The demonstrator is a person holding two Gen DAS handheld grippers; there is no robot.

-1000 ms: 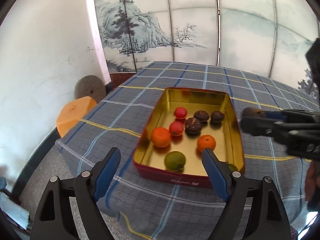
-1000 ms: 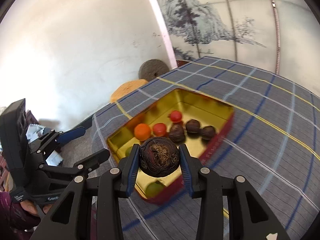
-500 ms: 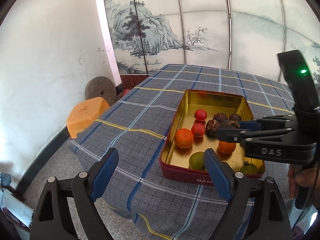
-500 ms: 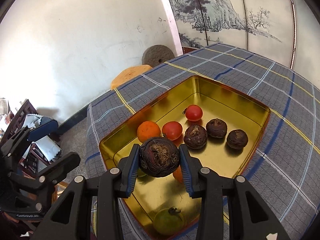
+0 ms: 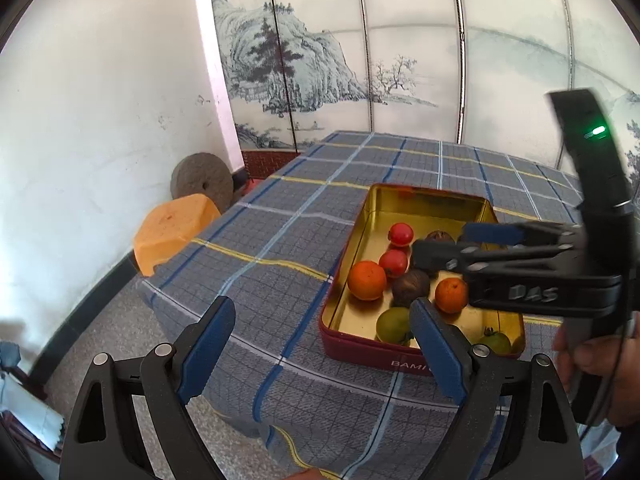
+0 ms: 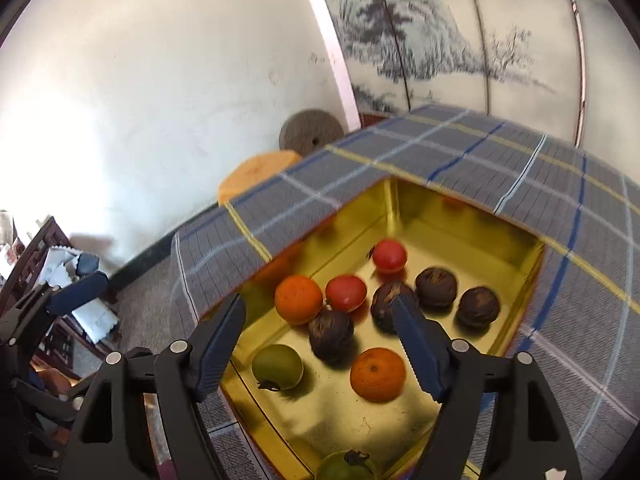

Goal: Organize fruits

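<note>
A red tin with a gold inside (image 5: 362,216) (image 6: 472,220) sits on the checked tablecloth. It holds two oranges (image 6: 298,299), two red tomatoes (image 6: 346,293), green fruits (image 6: 277,367) and several dark brown wrinkled fruits. One dark fruit (image 6: 331,335) (image 5: 410,287) lies in the tin between the oranges, below my right gripper (image 6: 320,344), which is open and empty above the tin. It shows from the side in the left wrist view (image 5: 452,244). My left gripper (image 5: 320,344) is open and empty, off the table's near corner.
The checked tablecloth (image 5: 280,240) hangs over the table's near edge. An orange stool (image 5: 174,226) and a round grey millstone (image 5: 201,180) stand by the white wall at left. A painted folding screen (image 5: 400,60) stands behind the table.
My right gripper has opened and let go of the dark brown fruit, which now lies in the tin. My left gripper has drawn back and left from the tin.
</note>
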